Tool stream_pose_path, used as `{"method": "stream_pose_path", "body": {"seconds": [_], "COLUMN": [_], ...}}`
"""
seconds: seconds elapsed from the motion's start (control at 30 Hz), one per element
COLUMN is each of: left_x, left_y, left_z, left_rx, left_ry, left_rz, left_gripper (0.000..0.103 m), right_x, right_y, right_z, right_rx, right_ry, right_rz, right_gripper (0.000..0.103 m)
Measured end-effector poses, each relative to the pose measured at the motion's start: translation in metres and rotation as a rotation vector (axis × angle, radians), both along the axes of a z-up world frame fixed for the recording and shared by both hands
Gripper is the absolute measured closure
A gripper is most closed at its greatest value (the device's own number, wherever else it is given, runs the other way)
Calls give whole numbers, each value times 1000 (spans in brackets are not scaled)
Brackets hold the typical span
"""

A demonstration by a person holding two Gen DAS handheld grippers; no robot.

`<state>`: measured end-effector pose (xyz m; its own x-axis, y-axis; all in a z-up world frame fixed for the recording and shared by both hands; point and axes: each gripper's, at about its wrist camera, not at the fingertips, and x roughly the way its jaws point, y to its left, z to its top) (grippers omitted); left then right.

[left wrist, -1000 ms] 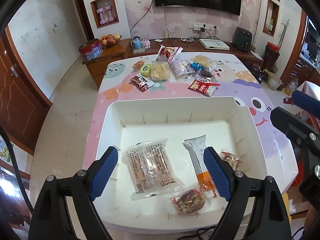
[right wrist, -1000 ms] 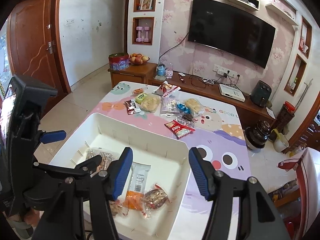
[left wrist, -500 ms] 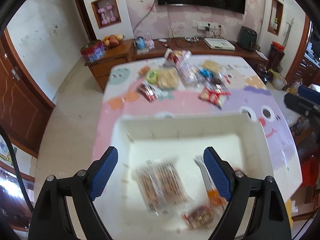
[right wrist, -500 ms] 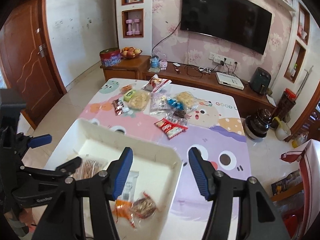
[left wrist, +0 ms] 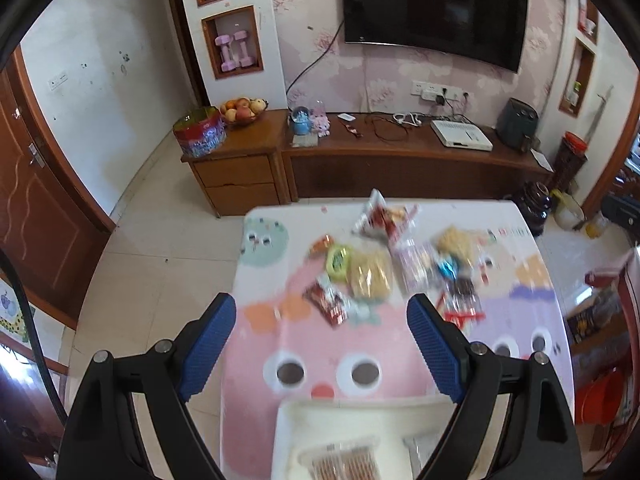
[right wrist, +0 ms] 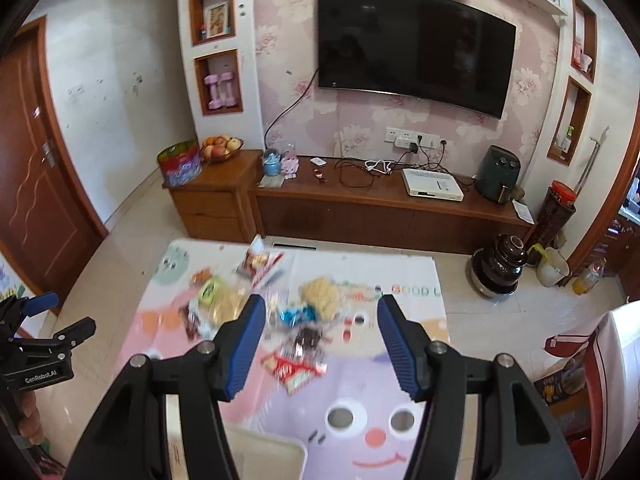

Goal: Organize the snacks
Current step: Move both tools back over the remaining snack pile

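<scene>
Both hands are in transit from the white bin (left wrist: pixel 304 416), which sits at the near edge of the table (left wrist: pixel 256 344), toward the loose snacks heaped at the far end, so the step in hand looks like a reach for the next packet. The left gripper (left wrist: pixel 322 344) has its jaws wide apart with nothing between them; the right gripper (right wrist: pixel 320 344) has its jaws apart too, somewhat narrower, and also carries nothing. The pictures are smeared around the pile, so packet outlines are hard to read. What can be told: a red packet (left wrist: pixel 330 306) lies nearest on the left side of the heap, a green round snack (left wrist: pixel 338 262) and a yellowish bag (left wrist: pixel 370 276) sit just behind it, touching or overlapping, and a red-and-white packet (right wrist: pixel 294 368) lies closest to the right gripper, a little apart from the rest, with a blue-wrapped sweet (right wrist: pixel 296 314) further back. To do this well, I would pick the outlying packets first, since the ones in the middle overlap and a pinch there may drag a neighbour along. Come down over one packet, straddle its narrow width, and close only once both pads flank it. A clear-wrapped pack of biscuits (left wrist: pixel 344 466) already lies in the bin near its far wall; new packets are best set beside it, not on top.
</scene>
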<state>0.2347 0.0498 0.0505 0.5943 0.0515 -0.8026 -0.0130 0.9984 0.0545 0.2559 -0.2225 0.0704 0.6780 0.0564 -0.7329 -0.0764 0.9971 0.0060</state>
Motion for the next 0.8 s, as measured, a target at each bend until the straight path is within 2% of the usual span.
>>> {"method": "stream_pose_path", "body": {"seconds": [0.13,0.2,0.37,0.5,0.63,0.8], "left_x": [58,80,132,148,159,163], "left_y": [4,9,26,28,24,18], "left_z": [-24,-45,-125,-175,-217,-244], "left_rx": [46,56,-8,-46,-59,-90], "left_ry": [37,77,238,319,375,412], "left_rz": [43,61,128,160,176,191], "left_gripper": [16,16,21,22,22,23], "right_x": [50,76,116,126,132,136], "right_y": [-5,-7,-12,-8,0,7], "right_z": [-21,-48,-134,-198,-243,-273], "right_rx": [17,37,108,140,152,185], "right_ry": [63,131,335,465,554,593], "right_rz": [-18,-29,-48,-54,-58,-67], "right_gripper": [45,45,45,45,45,45]}}
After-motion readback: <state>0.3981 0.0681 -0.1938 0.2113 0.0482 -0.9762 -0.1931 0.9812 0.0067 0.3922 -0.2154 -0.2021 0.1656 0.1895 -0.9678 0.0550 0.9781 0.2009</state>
